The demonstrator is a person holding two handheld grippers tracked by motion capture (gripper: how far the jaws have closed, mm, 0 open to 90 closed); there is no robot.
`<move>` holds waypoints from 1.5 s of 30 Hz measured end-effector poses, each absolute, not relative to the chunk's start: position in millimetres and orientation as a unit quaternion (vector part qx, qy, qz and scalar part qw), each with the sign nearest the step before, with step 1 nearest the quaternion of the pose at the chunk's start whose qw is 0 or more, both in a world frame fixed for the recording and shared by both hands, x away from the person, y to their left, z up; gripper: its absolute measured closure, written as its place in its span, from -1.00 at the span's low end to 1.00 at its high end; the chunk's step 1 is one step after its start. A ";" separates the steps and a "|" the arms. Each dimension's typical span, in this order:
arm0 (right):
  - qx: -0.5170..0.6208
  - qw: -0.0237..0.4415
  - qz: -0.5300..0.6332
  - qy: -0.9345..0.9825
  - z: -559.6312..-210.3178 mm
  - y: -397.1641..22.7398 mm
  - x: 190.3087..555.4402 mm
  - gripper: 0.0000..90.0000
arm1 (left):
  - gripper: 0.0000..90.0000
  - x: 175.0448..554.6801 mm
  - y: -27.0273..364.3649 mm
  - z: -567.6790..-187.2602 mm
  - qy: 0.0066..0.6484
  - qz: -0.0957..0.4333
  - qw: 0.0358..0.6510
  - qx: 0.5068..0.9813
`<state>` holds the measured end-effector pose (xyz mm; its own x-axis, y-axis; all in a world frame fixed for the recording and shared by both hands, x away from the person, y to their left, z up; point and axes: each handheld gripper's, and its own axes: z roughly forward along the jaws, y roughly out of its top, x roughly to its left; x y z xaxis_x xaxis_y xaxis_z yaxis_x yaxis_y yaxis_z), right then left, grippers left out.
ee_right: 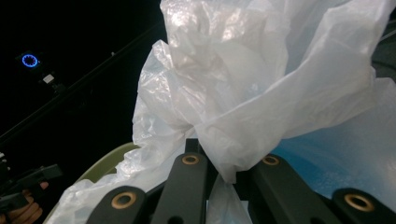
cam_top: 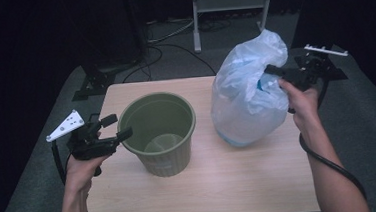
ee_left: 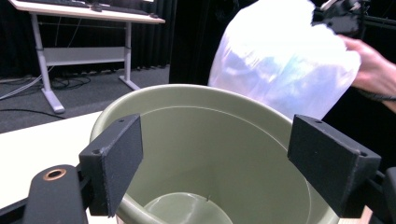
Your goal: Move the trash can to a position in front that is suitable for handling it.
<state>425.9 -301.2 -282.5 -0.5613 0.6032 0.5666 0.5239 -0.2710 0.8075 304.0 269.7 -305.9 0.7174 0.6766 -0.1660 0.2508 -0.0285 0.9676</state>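
The translucent plastic bag [cam_top: 248, 94] stands puffed up on the right part of the table [cam_top: 207, 190], its bottom resting on the wood, just right of the green bin [cam_top: 159, 133]. The right hand-held gripper [cam_top: 274, 72] is clenched on the bunched plastic at the bag's upper right side. The left hand-held gripper [cam_top: 117, 128] is released, jaws spread at the bin's left rim, one jaw on each side of the wall.

Recording studio or laboratory workspace.
Black curtains [ee_left: 187, 37] enclose a wooden table [cam_top: 231, 183]; beyond the table, cables [cam_top: 171, 42] cross grey carpet near a white desk frame [cam_top: 229, 5].
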 end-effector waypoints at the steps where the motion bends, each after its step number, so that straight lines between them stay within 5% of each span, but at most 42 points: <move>1: 0.468 0.025 0.644 0.604 -289.5 -296.8 428.0 0.92 | -0.62 304.0 270.0 -306.0 0.333 0.174 0.612 0.696; 11: 0.466 -0.014 0.629 0.622 -345.1 -247.2 443.7 0.91 | -0.62 302.2 275.4 -307.4 0.337 0.176 0.612 0.693; 27: 0.441 -0.019 0.579 0.685 -383.1 -185.5 450.5 0.85 | -0.62 300.9 280.1 -312.4 0.342 0.175 0.613 0.691; 39: 0.435 0.010 0.557 0.708 -380.7 -189.3 442.1 -0.29 | -0.62 302.3 276.1 -316.5 0.342 0.169 0.611 0.694; 45: 0.437 0.035 0.577 0.689 -361.2 -220.7 426.3 -0.45 | -0.62 300.7 276.8 -315.5 0.342 0.172 0.610 0.694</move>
